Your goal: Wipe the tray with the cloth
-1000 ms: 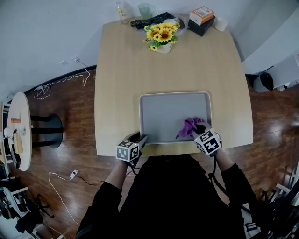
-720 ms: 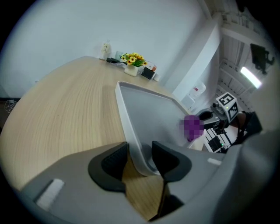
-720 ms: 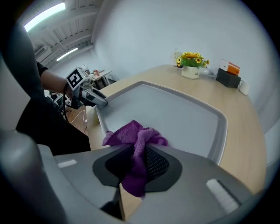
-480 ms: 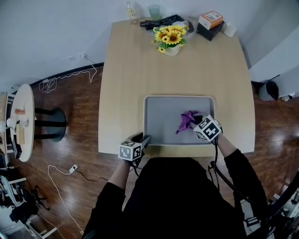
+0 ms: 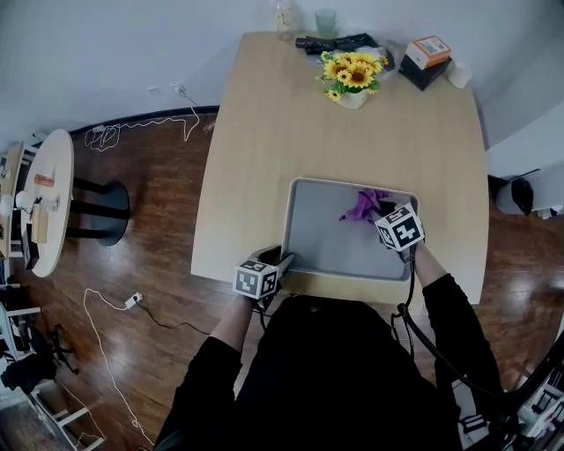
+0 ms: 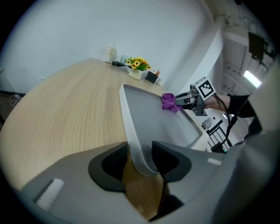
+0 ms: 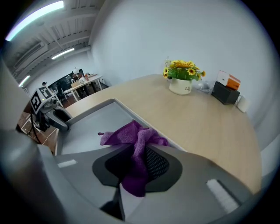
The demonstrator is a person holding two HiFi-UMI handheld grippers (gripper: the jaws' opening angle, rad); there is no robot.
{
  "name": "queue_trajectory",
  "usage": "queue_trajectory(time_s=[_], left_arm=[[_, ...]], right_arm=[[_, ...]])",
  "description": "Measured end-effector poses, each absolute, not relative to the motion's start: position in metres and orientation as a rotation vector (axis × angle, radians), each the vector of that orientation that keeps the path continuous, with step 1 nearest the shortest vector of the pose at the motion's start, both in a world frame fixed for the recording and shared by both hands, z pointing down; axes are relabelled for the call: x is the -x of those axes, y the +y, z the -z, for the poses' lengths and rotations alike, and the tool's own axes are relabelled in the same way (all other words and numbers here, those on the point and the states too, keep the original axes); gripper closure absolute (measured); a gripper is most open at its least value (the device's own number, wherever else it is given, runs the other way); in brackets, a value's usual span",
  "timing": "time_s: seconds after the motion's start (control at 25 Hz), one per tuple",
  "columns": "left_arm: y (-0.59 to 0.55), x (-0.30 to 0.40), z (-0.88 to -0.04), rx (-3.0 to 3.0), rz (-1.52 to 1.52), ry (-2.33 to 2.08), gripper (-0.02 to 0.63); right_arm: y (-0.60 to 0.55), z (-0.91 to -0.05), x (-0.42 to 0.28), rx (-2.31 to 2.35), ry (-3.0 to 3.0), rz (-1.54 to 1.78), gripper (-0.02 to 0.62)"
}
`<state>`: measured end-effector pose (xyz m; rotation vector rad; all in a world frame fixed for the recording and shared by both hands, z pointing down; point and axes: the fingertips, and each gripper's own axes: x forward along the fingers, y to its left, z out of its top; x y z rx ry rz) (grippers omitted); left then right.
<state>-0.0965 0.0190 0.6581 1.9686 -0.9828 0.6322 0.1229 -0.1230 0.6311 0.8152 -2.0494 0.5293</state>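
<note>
Left claw: clamps near-left rim of grey tray | Right claw: pinches purple cloth at far rim | Risk: overlong stroke carries cloth off tray onto bench

This looks like an open-plan office or lab rather than a home: beyond the pale wooden table ceiling strip lights hang over shared desks, and left of it loose cables trail across dark wood flooring by a round side table.
</note>
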Motion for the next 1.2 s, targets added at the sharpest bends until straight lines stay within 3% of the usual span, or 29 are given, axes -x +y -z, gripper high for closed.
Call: queue_trajectory(time_s=[0.48,0.76,1.2], left_arm=[[0.018,0.102,-0.658,-1.975,-0.624,-0.986,0.445],[0.021,0.094,-0.659,-1.973,-0.629,-0.988,0.445],[0.017,0.093,-0.656,-1.956,-0.596,-1.033,0.445]], right_arm=[[0.041,-0.63,-0.073,-0.529,-2.133,-0.511,0.522],[0.022,-0.635,-0.08,-0.417,-2.144,-0.503,0.52],[-0.142,-0.632,-0.08,-0.593,-2.052,-0.398,0.518]])
